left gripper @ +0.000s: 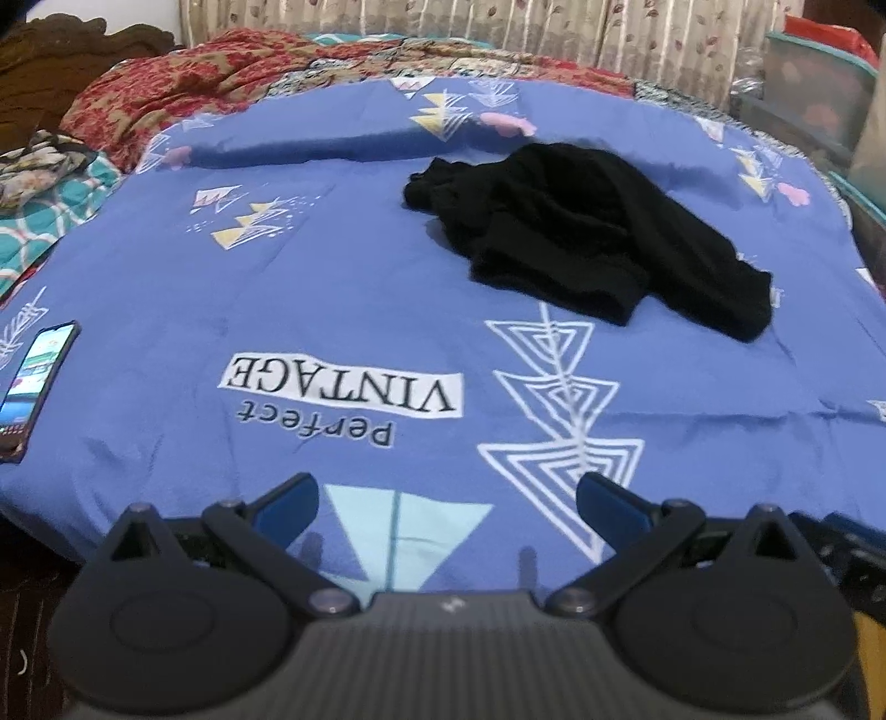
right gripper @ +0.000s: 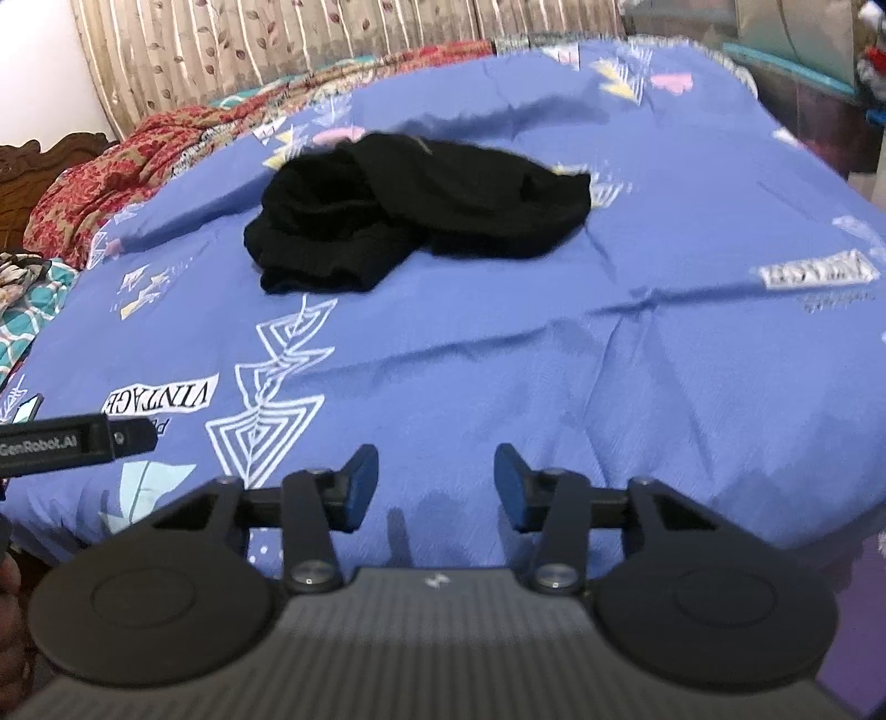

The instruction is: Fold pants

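Observation:
Black pants (left gripper: pixel 592 232) lie crumpled in a heap on the blue patterned bedsheet (left gripper: pixel 360 277), toward the far right in the left wrist view. In the right wrist view the pants (right gripper: pixel 410 210) lie far ahead, left of centre. My left gripper (left gripper: pixel 447 501) is open wide and empty, above the near edge of the bed, well short of the pants. My right gripper (right gripper: pixel 436 487) is open and empty, also near the bed's front edge. The left gripper's body (right gripper: pixel 72 443) shows at the left of the right wrist view.
A phone (left gripper: pixel 36 382) lies on the sheet at the left edge. Red patterned bedding (left gripper: pixel 166 94) is piled at the back left, near a wooden headboard (left gripper: pixel 66 55). Curtains (left gripper: pixel 554 27) hang behind. Plastic storage boxes (left gripper: pixel 808 99) stand at the right.

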Available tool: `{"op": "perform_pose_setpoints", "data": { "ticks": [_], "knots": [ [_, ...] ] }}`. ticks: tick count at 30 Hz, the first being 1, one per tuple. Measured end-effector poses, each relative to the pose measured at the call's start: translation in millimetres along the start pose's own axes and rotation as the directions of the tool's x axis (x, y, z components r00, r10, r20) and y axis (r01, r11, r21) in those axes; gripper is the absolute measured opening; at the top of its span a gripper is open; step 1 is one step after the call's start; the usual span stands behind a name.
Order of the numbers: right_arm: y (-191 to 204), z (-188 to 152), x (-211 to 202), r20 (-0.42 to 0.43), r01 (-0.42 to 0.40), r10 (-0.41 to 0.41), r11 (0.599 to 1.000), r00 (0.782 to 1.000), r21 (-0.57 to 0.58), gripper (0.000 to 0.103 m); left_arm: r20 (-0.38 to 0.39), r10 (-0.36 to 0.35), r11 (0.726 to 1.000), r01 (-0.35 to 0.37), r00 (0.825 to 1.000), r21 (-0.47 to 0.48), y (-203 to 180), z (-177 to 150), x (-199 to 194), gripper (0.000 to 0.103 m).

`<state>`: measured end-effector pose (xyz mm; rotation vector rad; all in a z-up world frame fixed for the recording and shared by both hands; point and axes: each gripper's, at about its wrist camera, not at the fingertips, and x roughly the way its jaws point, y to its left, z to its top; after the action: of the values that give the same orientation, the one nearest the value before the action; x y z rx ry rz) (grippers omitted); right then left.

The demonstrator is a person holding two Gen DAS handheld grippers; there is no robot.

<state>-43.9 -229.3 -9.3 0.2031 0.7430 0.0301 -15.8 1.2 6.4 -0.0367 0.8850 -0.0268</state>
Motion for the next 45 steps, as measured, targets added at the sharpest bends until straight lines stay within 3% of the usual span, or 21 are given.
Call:
{"op": "perform_pose_setpoints", "data": {
  "ticks": [4, 38, 42, 45],
  "knots": [
    [4, 1, -3, 0.029, 0.003, -0.002, 1.000, 1.000, -0.028, 0.048, -0.018, 0.015, 1.000, -0.015, 1.000, -0.006, 3, -1, 3, 0.102],
    [5, -2, 4, -0.007, -0.004, 0.004, 1.000, 1.000, -0.019, 0.049, -0.063, 0.012, 1.000, -0.012, 0.998, 0.001, 3, -5, 9, 0.103],
    [0, 0, 8, -0.005, 0.006, -0.006, 1.000, 1.000, -0.012, 0.048, -0.063, -0.028, 1.000, 0.028, 0.998, 0.000, 5, 6, 15, 0.103],
    [-7, 6, 12, 0.023, 0.023, -0.023, 1.000, 0.999, -0.014, 0.048, -0.059, -0.127, 0.992, 0.127, 0.990, -0.012, 8, 34, 23, 0.103]
  ]
}}
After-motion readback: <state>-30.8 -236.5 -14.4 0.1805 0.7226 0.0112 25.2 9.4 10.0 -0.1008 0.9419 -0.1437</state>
